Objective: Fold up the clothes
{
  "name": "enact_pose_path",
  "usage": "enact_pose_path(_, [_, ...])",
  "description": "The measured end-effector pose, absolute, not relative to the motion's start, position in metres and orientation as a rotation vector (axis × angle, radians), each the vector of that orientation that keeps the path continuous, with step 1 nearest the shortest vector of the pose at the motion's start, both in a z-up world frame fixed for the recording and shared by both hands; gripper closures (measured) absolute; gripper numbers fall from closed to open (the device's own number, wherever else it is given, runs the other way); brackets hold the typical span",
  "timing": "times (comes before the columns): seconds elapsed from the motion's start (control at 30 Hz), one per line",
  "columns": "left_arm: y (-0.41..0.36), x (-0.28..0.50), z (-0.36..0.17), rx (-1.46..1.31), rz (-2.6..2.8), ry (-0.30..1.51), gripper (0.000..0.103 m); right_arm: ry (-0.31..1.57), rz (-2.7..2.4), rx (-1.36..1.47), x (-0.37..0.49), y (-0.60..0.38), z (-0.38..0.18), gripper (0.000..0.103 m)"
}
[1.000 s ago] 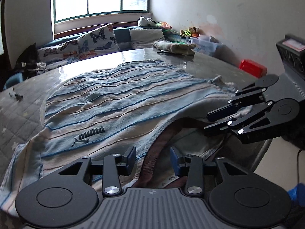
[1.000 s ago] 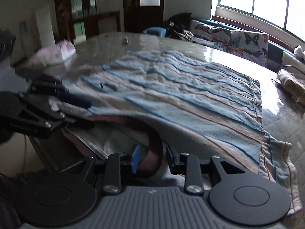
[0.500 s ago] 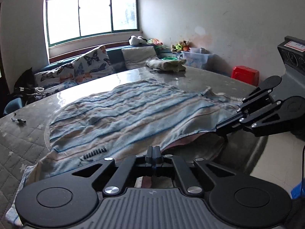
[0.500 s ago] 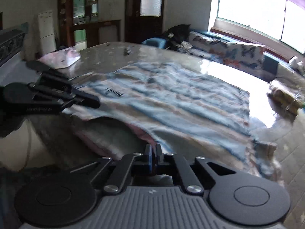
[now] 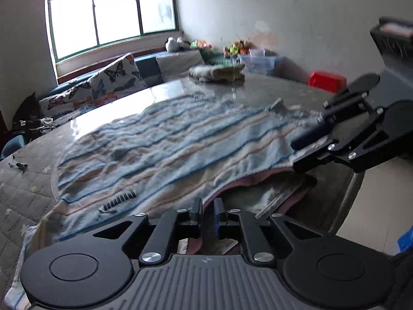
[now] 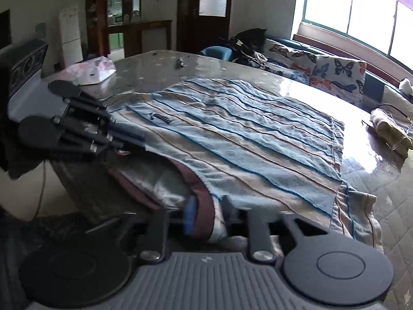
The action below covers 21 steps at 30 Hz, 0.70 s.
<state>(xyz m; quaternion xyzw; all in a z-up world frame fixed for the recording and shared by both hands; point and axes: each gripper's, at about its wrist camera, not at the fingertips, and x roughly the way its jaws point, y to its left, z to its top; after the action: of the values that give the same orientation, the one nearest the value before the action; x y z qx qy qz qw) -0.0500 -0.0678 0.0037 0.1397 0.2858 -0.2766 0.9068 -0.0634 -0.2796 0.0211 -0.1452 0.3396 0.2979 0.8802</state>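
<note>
Striped blue-and-beige shirt (image 5: 165,152) lies spread flat across the round glossy worktop (image 5: 271,87), filling the middle of both views, its near hem hanging over the worktop edge at lower centre. A maroon inner band (image 6: 204,206) shows along that hem.

Left tongs (image 5: 207,213), bottom centre of the left view: jaws have just been opening, now a narrow slit apart, with the hem edge between them; whether the pads press the cloth cannot be told.

Right tongs (image 6: 206,214), bottom centre of the right view: jaws have just been opening and stand a little apart, hem fold between them; pads blurred, contact unclear. In the left view the same tongs (image 5: 304,152) sit at right, at the shirt's edge.

Folded garment (image 5: 216,72) rests at the worktop's far side. Butterfly cushions (image 6: 333,72) line the bench under the window (image 5: 111,10).
</note>
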Motion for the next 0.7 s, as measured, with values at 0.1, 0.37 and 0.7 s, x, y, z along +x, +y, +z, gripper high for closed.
enact_pose_path(0.1, [-0.071,-0.045,-0.003,0.298,-0.560,0.598,0.093,0.711,0.620,-0.332,-0.058,-0.270,0.010,0.073])
enact_pose_path(0.37, [-0.068,-0.044,-0.005,0.298,-0.594,0.617,0.102,0.754,0.649,-0.329,-0.055,-0.272,0.001,0.097])
enact_pose_path(0.7, [-0.046,-0.025,0.013,0.207,-0.621,0.657,0.097,0.743,0.724,-0.251,-0.042,-0.280,0.023,0.091])
